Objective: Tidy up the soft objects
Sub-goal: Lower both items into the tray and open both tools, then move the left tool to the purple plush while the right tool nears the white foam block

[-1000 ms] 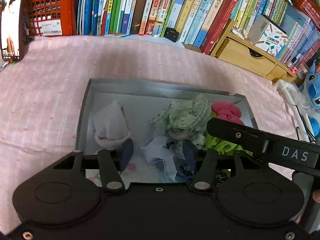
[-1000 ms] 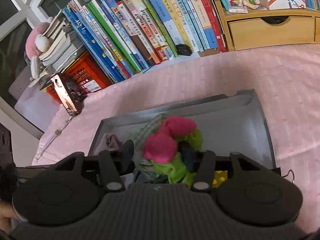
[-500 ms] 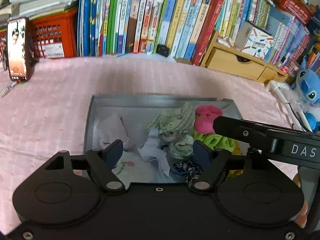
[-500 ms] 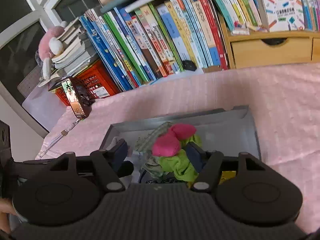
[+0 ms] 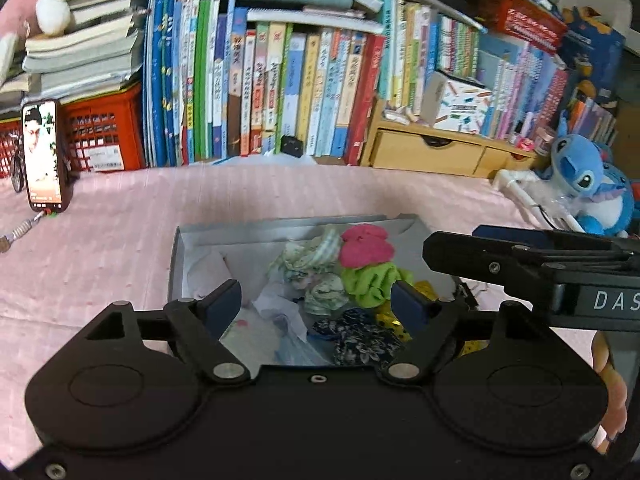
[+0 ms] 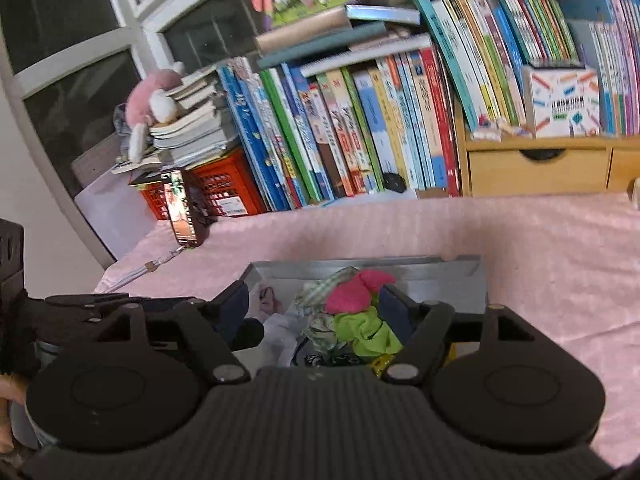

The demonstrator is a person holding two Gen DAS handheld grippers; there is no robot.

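Observation:
A grey box [image 5: 280,228] on the pink bedspread holds a heap of small cloth items: a pink one [image 5: 366,242], a bright green one [image 5: 370,280], a pale floral one [image 5: 308,256], a dark floral one [image 5: 360,336] and a white one [image 5: 208,268]. My left gripper [image 5: 318,304] is open and empty, above the box's near side. My right gripper [image 6: 316,308] is open and empty, above the same box [image 6: 440,264], with the pink cloth [image 6: 352,290] and the green cloth [image 6: 366,330] between its fingers' line of sight. The right gripper's body shows in the left wrist view [image 5: 540,264].
A row of upright books [image 5: 280,88] and a red crate [image 5: 100,132] line the back. A phone [image 5: 42,160] stands at the left. A wooden drawer unit [image 5: 432,152] and a blue plush toy [image 5: 588,184] are at the right. Pink bedspread [image 5: 100,248] surrounds the box.
Both grippers have risen and pulled back from the box, so it looks smaller and lower. Both sets of fingers have spread wider. The cloth items lie as before.

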